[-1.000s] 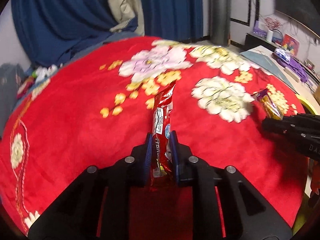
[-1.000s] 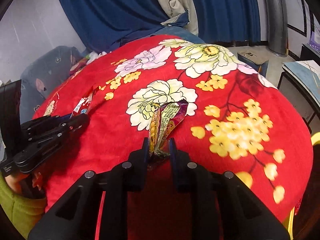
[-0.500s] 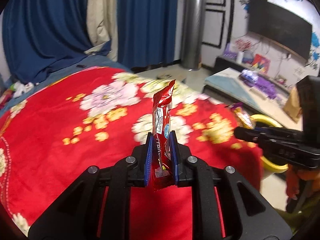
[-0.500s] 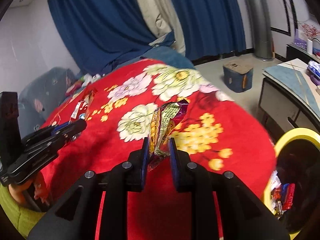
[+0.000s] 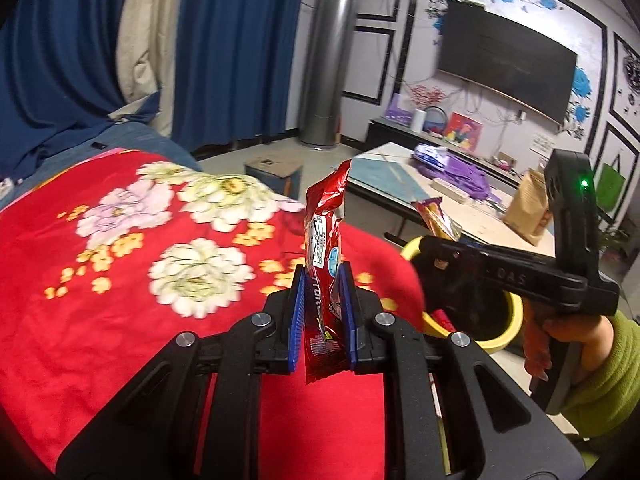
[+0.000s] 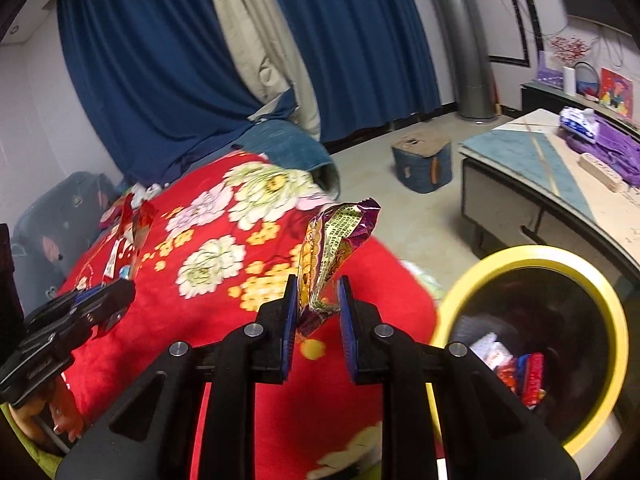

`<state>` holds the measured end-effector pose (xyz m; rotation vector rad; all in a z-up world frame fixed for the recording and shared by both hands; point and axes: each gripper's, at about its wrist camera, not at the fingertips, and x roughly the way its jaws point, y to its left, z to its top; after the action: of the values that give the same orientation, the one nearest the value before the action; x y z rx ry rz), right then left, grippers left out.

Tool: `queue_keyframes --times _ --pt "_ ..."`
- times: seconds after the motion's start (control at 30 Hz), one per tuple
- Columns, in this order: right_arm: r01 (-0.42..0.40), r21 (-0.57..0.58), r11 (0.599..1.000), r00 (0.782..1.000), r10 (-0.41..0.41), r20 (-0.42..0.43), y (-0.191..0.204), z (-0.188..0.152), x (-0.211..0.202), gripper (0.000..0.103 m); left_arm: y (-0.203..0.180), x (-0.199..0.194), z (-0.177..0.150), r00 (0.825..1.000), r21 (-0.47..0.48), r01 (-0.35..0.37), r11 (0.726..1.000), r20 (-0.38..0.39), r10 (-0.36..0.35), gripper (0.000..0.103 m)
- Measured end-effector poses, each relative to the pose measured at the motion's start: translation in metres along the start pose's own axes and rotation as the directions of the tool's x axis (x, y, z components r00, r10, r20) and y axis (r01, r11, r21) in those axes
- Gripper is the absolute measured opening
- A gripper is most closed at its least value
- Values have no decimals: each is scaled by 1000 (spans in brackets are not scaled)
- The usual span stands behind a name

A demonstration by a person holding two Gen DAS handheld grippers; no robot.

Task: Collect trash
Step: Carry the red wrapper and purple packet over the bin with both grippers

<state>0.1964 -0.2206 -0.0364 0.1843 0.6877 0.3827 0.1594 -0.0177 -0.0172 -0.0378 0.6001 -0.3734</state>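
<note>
My left gripper is shut on a red snack wrapper that stands upright between its blue pads, held above the red floral blanket. My right gripper is shut on a purple and yellow wrapper, also held up in the air. A yellow-rimmed trash bin stands on the floor to the right of the blanket, with several wrappers inside; its rim shows in the left wrist view behind the right gripper. The left gripper shows at the left of the right wrist view.
A low table with purple cloth and small items stands beyond the bin. A blue stool sits on the floor. Blue curtains and a grey column are behind. A brown paper bag stands on the table.
Both grippers have lifted their wrappers off the blanket and swung to the right, bringing the yellow bin into view close to the right gripper.
</note>
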Motion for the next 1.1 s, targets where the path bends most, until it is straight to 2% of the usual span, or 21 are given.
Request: queue_keyframes --times 0.53,1.1 --pt "105 84 991 993 -109 45 -64 -15 -44 19 -69 25 -2 990 48 137 989 -26 -135 11" --pt "196 169 966 977 -207 51 -118 -33 -69 19 -128 63 3 974 102 224 969 -61 -218 11"
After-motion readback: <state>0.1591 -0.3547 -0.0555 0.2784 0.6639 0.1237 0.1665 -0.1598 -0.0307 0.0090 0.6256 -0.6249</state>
